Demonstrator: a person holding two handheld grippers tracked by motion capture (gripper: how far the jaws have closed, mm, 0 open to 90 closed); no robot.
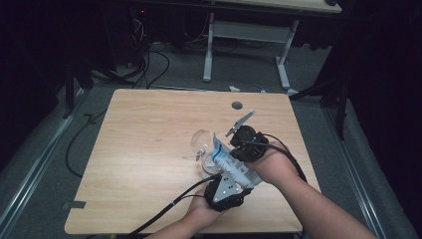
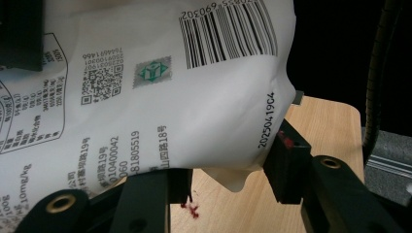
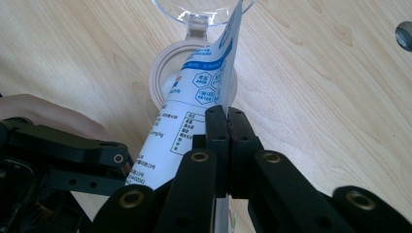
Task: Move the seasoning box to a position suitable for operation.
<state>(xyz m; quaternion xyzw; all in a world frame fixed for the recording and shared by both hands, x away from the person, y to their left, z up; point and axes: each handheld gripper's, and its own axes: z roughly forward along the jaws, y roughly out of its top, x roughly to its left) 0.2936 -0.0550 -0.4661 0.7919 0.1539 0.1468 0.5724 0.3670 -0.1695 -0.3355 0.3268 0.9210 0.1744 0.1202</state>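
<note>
A white pouch (image 1: 230, 163) with blue print and a barcode is held tilted over a clear round jar (image 1: 203, 145) whose hinged lid stands open. My left gripper (image 1: 225, 188) grips the pouch's lower, fuller end; in the left gripper view the pouch (image 2: 160, 92) bulges between the two jaws, and my left gripper (image 2: 233, 174) is shut on it. My right gripper (image 3: 227, 127) is shut on the thin side edge of the pouch (image 3: 194, 97), just above the jar's mouth (image 3: 163, 73). The pouch's top corner points at the jar's clear lid (image 3: 201, 9).
The wooden table (image 1: 144, 144) has bare room to the left and rear. A small round hole (image 1: 237, 105) lies near the far edge. A few red crumbs (image 2: 192, 209) lie on the wood under the pouch. Cables trail off the near edge.
</note>
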